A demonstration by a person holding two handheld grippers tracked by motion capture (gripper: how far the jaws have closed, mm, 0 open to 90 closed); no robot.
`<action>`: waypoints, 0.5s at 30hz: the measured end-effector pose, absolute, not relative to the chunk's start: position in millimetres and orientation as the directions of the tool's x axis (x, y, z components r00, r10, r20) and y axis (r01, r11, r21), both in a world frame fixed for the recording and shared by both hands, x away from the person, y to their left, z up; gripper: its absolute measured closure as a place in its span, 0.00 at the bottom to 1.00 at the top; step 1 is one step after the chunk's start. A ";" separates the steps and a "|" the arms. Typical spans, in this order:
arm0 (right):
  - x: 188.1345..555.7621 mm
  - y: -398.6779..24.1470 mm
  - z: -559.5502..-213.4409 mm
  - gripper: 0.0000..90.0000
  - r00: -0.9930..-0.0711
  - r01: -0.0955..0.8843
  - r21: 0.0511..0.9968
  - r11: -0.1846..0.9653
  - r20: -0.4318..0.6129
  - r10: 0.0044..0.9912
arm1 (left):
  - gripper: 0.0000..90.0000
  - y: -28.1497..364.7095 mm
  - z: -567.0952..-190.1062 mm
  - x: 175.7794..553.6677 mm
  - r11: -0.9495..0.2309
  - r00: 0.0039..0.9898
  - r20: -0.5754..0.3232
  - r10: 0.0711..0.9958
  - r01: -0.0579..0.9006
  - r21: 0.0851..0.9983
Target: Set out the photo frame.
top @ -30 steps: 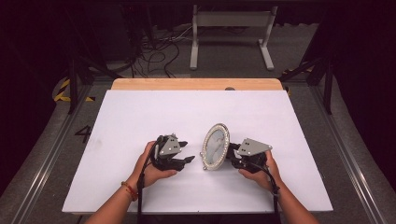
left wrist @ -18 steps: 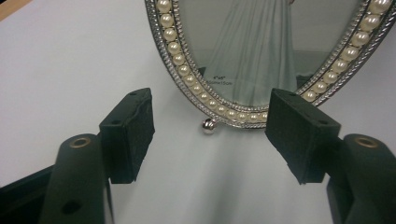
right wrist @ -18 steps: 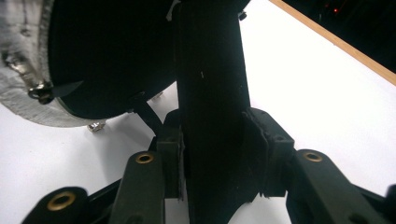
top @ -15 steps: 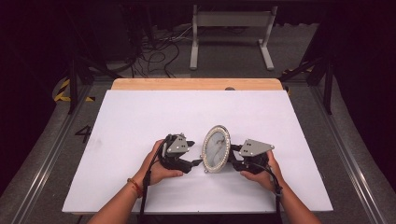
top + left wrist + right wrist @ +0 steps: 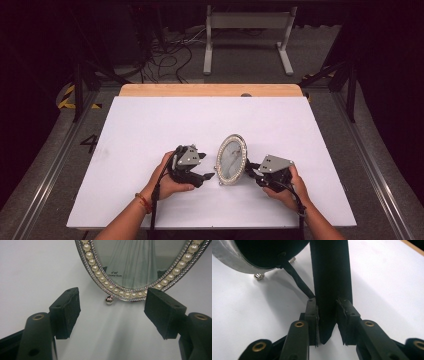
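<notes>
An oval picture frame (image 5: 231, 159) with a pearl-beaded rim stands upright on the white table (image 5: 150, 130), near its front middle. My left gripper (image 5: 206, 166) faces the frame's glass front (image 5: 140, 265). It is open, its jaws have widened over the last second, and its pads (image 5: 66, 311) hold nothing. My right gripper (image 5: 251, 168) is behind the frame. Its jaws have just been closing, and it (image 5: 329, 312) is now shut on the black easel leg (image 5: 330, 277) that hangs from the frame's dark back (image 5: 262, 252).
A bare wooden strip (image 5: 210, 90) edges the back of the table. Beyond it, on the dark floor, are a metal stand (image 5: 247, 40) and loose cables (image 5: 165, 60). White tabletop spreads to the left, right and behind the frame.
The left gripper has edged slightly right toward the frame, and its jaws stand wider. The frame and the right gripper stay where they were.
</notes>
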State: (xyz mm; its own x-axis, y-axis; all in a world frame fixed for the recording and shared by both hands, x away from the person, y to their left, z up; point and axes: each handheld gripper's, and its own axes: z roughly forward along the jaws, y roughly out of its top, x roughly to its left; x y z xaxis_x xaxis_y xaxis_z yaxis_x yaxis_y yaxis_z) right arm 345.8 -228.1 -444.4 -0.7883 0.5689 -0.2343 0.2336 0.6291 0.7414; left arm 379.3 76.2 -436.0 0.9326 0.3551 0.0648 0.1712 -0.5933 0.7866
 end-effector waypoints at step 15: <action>369.5 -234.2 -445.8 0.85 -0.780 0.225 0.732 0.643 -0.260 0.569 | 0.33 72.2 -439.4 381.4 -0.589 0.936 0.050 0.350 0.178 0.788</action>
